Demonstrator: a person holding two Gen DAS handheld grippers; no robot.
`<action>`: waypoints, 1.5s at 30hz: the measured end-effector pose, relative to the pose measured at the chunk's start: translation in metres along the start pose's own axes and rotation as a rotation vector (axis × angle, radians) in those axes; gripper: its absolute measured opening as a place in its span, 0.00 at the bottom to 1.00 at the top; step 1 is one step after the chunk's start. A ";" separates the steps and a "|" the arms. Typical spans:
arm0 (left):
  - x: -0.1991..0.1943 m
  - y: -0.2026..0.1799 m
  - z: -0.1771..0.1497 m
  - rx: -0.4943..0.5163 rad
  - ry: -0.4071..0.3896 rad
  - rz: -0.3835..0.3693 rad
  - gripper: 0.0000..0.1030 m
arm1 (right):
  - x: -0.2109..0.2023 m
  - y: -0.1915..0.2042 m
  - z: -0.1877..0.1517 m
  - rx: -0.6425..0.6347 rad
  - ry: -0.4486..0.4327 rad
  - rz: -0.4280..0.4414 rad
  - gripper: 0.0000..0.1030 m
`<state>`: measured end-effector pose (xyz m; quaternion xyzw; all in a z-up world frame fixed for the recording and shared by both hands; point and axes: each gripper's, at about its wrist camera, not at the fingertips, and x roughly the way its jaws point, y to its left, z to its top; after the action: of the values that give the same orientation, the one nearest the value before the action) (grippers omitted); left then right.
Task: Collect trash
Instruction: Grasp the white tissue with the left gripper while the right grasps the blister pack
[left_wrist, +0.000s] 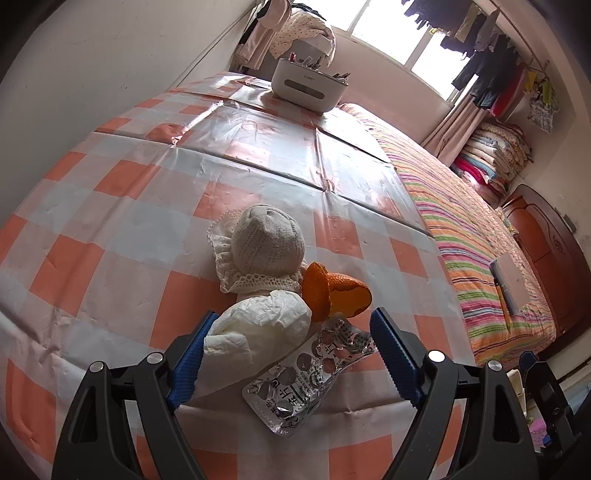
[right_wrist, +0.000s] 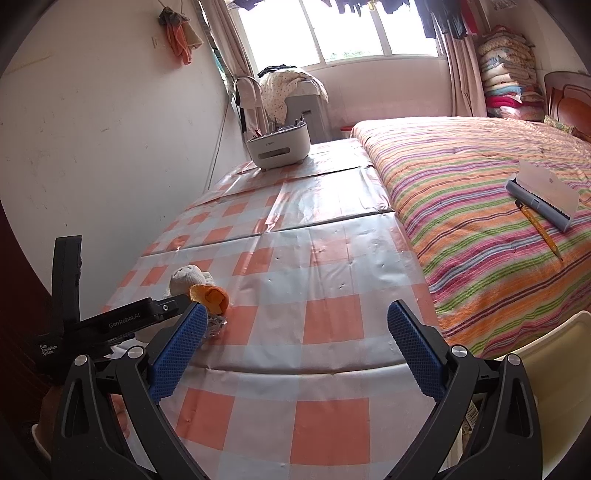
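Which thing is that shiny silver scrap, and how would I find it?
Look at the checked tablecloth, near its front edge. In the small heap there, below the crumpled tissue and orange peel, lies the pill blister pack: the only flat, foil-shiny piece.

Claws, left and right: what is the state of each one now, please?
Left claw: open, around the crumpled tissue and the pill pack, not gripping.
Right claw: open, holding nothing.
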<state>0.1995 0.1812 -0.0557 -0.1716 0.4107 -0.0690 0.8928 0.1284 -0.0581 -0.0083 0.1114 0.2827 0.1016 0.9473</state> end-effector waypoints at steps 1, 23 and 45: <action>0.001 0.000 0.000 0.000 0.000 0.000 0.78 | 0.000 0.000 0.000 0.002 0.001 0.003 0.94; -0.028 0.008 0.004 -0.019 -0.077 -0.031 0.18 | 0.014 0.002 0.000 0.018 0.037 0.053 0.94; -0.084 0.047 -0.009 -0.074 -0.143 -0.040 0.18 | 0.054 0.054 -0.013 -0.100 0.162 0.145 0.78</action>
<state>0.1370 0.2449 -0.0181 -0.2174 0.3448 -0.0592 0.9112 0.1582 0.0092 -0.0323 0.0754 0.3441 0.1924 0.9159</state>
